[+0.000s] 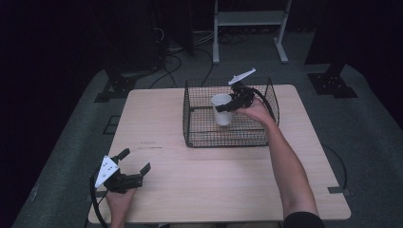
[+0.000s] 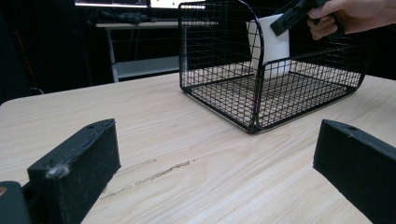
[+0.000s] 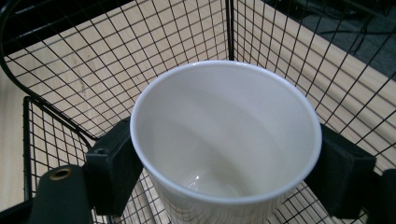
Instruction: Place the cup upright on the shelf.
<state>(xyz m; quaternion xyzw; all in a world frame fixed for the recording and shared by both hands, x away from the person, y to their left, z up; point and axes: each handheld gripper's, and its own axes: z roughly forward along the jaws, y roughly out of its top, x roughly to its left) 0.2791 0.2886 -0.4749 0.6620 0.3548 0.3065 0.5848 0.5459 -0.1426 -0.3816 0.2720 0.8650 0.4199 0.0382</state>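
A white paper cup (image 1: pixel 221 108) stands upright inside a black wire basket (image 1: pixel 190 138) at the back right of the wooden table (image 1: pixel 214 190). My right gripper (image 1: pixel 226 106) reaches in over the basket's right side and is shut on the cup just below its rim. In the right gripper view the empty cup (image 3: pixel 224 140) sits between both pads (image 3: pixel 109 170), with basket mesh (image 3: pixel 93 60) behind it. My left gripper (image 1: pixel 136 160) rests open near the table's front left corner. From the left gripper view (image 2: pixel 215 158) the basket (image 2: pixel 224 79) and cup (image 2: pixel 275 46) show far off.
A white metal frame (image 1: pixel 249 19) and cables (image 1: pixel 173 61) lie on the floor behind the table. Dark stand bases (image 1: pixel 332 83) flank the far corners. Bare wood spreads between the left gripper and the basket.
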